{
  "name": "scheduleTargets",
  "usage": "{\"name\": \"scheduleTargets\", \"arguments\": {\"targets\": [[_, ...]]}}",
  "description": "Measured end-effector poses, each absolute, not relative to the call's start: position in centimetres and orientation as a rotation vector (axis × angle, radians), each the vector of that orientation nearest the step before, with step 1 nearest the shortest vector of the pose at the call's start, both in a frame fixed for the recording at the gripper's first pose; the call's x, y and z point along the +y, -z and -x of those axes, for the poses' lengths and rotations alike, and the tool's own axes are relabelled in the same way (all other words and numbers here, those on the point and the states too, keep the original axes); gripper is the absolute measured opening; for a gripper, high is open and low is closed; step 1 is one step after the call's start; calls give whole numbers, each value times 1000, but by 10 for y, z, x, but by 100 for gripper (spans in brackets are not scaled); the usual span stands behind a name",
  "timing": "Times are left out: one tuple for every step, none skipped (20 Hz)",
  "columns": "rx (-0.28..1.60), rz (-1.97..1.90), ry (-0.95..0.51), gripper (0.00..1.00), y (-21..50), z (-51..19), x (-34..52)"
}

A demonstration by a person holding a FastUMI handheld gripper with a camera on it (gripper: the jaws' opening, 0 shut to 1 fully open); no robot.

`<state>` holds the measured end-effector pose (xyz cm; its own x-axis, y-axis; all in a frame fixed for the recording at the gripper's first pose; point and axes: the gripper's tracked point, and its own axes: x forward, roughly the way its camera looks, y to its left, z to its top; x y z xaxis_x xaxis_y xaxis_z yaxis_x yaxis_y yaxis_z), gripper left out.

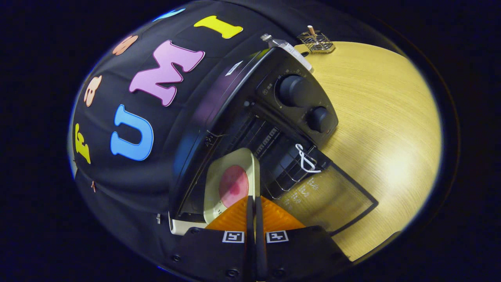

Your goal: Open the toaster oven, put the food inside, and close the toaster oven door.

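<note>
The black toaster oven (235, 98) stands on the wooden table (383, 117) with its glass door (332, 196) swung fully open and lying flat. A cream plate (213, 184) carrying a round pink slice of food (233, 186) sits in the oven's mouth, just ahead of my fingers. My gripper (254, 200) is shut, and both fingers pinch the plate's near rim. A wire rack (283, 172) shows inside the oven beside the plate. How far the plate rests on the rack I cannot tell.
Two dark knobs (293, 91) (319, 118) sit on the oven's control panel. A white cord loop (307, 158) hangs at the door's hinge side. Beyond the oven, a clear bottle (287, 49) and a small wire basket (316, 41) stand on the table.
</note>
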<state>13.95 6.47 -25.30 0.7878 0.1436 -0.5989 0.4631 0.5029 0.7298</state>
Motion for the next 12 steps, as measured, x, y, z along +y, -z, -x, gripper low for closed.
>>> {"name": "scheduleTargets", "arguments": {"targets": [[651, -1056, 225, 6, 256, -147, 65], [637, -1070, 238, 6, 258, -153, 65], [625, -1079, 254, 6, 260, -159, 63], [615, -1085, 270, 6, 261, -165, 62], [614, -1090, 285, 6, 266, -171, 63], [614, -1092, 295, 6, 269, -173, 63], [627, -1088, 306, 6, 273, -174, 62], [641, -1076, 315, 6, 277, -174, 63], [659, -1061, 325, 6, 283, -172, 64], [656, -1065, 328, 6, 283, -172, 64], [654, -1061, 350, 6, 285, -173, 62], [647, -1073, 360, 6, 284, -175, 62]]}}
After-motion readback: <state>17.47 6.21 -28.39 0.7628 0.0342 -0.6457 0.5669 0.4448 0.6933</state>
